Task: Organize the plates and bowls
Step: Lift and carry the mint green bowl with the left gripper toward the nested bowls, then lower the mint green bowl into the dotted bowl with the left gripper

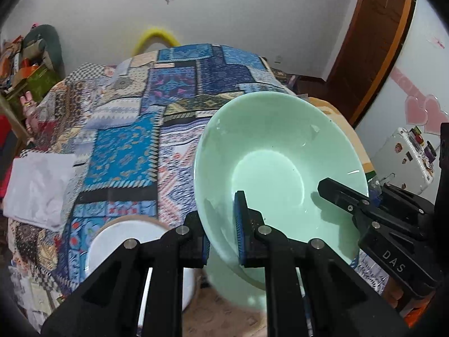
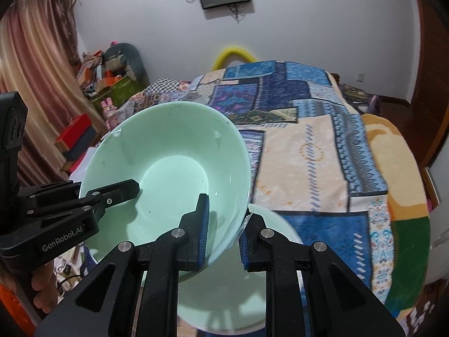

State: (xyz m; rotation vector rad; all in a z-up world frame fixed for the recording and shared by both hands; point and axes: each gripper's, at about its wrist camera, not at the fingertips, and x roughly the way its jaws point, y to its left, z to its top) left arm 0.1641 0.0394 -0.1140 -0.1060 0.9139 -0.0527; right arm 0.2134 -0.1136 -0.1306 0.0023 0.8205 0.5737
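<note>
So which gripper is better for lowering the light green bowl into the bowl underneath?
Probably the right gripper: it pinches the rim of the light green round bowl directly above the second pale bowl. The left gripper grips the opposite rim, off to the side.

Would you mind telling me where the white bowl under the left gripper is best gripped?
Probably on the white bowl's thin upright rim, coming from above with one finger inside and one outside. It sits open side up, and the green bowl, pinched the same way by both grippers, crowds its right side.

right tool (image 2: 223, 231) clamps green bowl (image 2: 168, 168) rim | left tool (image 2: 123, 189) grips opposite rim | second bowl (image 2: 224, 295) beneath
</note>
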